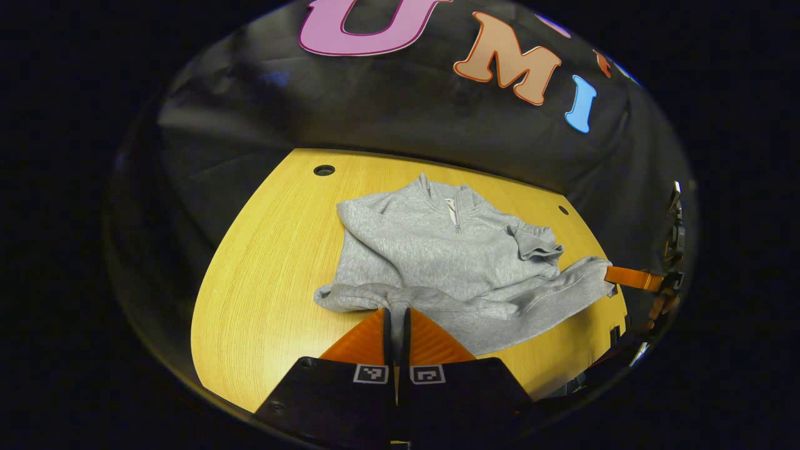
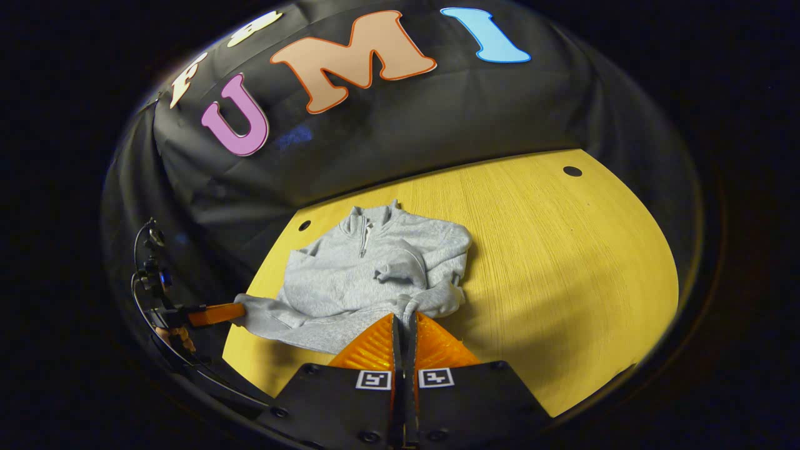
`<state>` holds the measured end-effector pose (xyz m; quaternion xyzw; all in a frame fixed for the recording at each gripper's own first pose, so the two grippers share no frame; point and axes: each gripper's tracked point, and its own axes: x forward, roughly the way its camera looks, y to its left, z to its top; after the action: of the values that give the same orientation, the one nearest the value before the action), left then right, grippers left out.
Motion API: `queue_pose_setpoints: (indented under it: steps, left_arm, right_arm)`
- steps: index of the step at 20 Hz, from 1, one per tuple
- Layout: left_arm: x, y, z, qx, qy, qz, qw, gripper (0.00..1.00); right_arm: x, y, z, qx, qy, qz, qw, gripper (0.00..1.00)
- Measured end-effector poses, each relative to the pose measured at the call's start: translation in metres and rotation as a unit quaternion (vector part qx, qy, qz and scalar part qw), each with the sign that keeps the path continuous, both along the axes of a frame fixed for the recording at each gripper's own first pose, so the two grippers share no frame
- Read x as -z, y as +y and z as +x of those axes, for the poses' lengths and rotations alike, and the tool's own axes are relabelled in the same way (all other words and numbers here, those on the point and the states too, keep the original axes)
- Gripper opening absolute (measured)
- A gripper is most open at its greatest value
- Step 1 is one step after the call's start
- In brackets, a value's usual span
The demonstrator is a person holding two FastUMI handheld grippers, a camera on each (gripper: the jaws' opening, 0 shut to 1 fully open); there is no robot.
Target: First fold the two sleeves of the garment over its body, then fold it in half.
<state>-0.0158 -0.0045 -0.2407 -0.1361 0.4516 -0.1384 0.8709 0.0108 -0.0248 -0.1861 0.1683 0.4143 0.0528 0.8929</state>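
Pinching the near hem of the grey sweatshirt [image 1: 437, 256], the left gripper [image 1: 396, 310] is lying low over the wooden table [image 1: 269, 275] in the left gripper view, its two fingers drawn nearly together with the cloth edge caught between their tips. Off to that view's right, the right gripper [image 1: 615, 275] is clamping the garment's far lower corner, where the hem is being pulled out into a point. In the right gripper view the right gripper's own tips are closing on a bunched fold of hem, and the left gripper is showing at the left, gripping the stretched corner beside the table edge. The sweatshirt is lying face up in the middle of the table, its zip collar [image 1: 455, 209] pointing toward the booth wall. One sleeve [image 1: 537, 244] is lying folded over the chest with its cuff crumpled; the other side is tucked in along the body. Round holes [image 1: 324, 170] are showing in the tabletop near the far edge
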Motion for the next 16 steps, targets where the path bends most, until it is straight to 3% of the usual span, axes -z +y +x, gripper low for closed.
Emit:
queue_pose_setpoints:
  steps: [7,10,16]
  left_arm:
    - [0.01,-0.002,0.049,-0.014,0.027,-0.011,0.999,0.0]
    - [0.026,-0.006,0.062,-0.029,0.068,-0.016,0.997,0.0]
    - [0.055,-0.009,0.083,-0.083,0.138,-0.062,0.985,0.0]
  right_arm:
    - [0.019,-0.004,0.062,0.031,0.024,0.021,0.999,0.01]
    - [0.03,0.001,0.087,0.037,0.037,0.045,0.998,0.02]
    - [0.07,-0.007,0.112,0.04,0.061,0.012,0.997,0.02]
